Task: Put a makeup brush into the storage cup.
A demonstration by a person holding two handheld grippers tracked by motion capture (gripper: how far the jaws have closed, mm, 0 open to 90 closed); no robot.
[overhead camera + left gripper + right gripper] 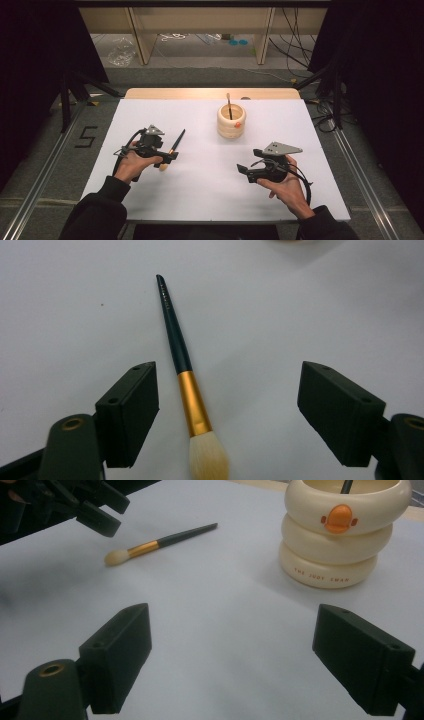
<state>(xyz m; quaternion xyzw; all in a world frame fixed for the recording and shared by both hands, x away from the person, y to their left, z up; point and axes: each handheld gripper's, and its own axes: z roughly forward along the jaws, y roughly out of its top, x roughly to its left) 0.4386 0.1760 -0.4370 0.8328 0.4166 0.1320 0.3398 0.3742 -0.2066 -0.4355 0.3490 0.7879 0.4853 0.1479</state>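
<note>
A makeup brush point(176, 141) point(185, 385) with a dark green handle, gold ferrule and cream bristles lies flat on the white table top point(210, 190). My left gripper point(170, 157) point(227, 390) hovers over its bristle end, open. The brush lies between the jaws, nearer the left one, and neither pad touches it. At the front right my right gripper point(245, 172) point(232, 645) is open with nothing between its jaws. It points toward the brush point(160, 542) and the left gripper point(95, 510). A cream ringed holder point(231, 121) point(340, 540) with an orange bill stands at the back, another brush point(229, 102) upright inside it.
The white top ends in a wooden strip point(210, 93) at the back. Black curtains hang on both sides. Cables point(295, 50) and wooden furniture legs point(140, 40) occupy the floor beyond, and a "5" mark point(86, 136) lies on the floor left of the table.
</note>
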